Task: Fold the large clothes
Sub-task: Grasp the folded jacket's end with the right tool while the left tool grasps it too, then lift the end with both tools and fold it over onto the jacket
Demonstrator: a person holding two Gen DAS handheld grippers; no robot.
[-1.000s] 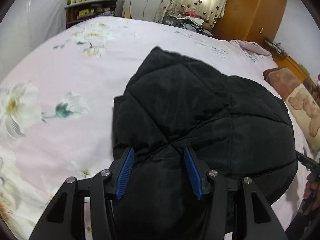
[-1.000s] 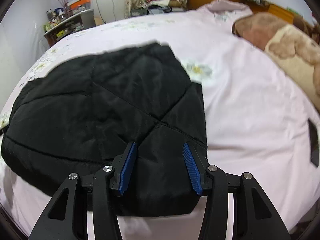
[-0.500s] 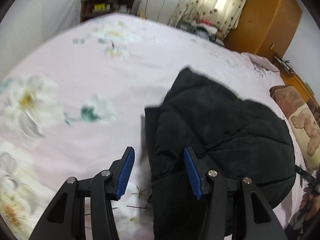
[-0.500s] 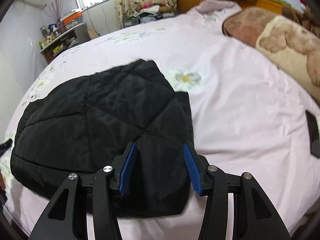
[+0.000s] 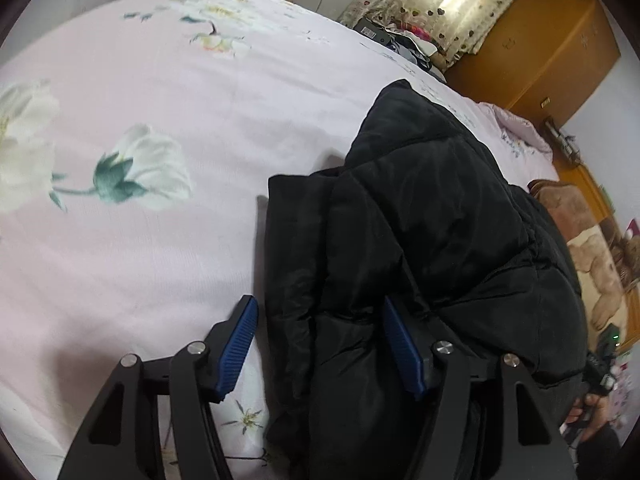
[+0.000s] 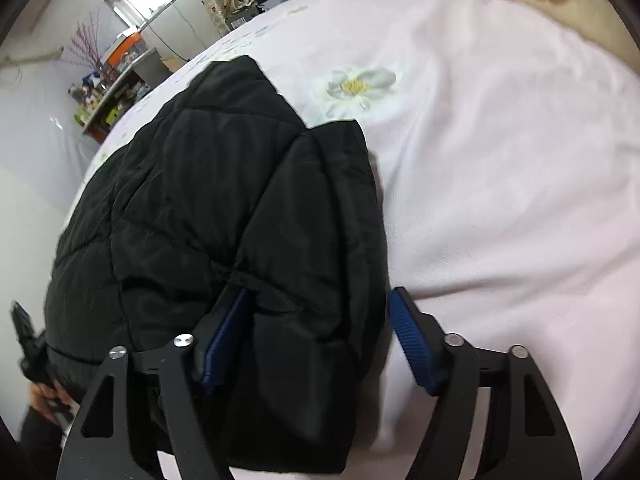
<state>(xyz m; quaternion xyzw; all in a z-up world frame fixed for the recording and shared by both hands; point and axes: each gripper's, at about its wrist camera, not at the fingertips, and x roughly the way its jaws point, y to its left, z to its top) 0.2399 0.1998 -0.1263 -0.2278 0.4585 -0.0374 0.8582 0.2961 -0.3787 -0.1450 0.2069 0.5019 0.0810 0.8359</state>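
Blk quilted jacket [image 5: 420, 240]; pink floral sheet [image 5: 160, 80]; blue tool pads [image 5: 240, 344].

Black quilted puffy jacket [image 5: 420, 240], folded into a thick bundle, lying on the pink flowered bed [image 5: 160, 80].

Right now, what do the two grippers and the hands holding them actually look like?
Both match: the left gripper and the right gripper have black, angular linkage arms with triangular cut-outs, silver round pivot screws, and blue ribbed pads on the fingers. No cables or printed markings show. At the frame edges, a bare hand in a dark sleeve grips a black handle with a green indicator light.
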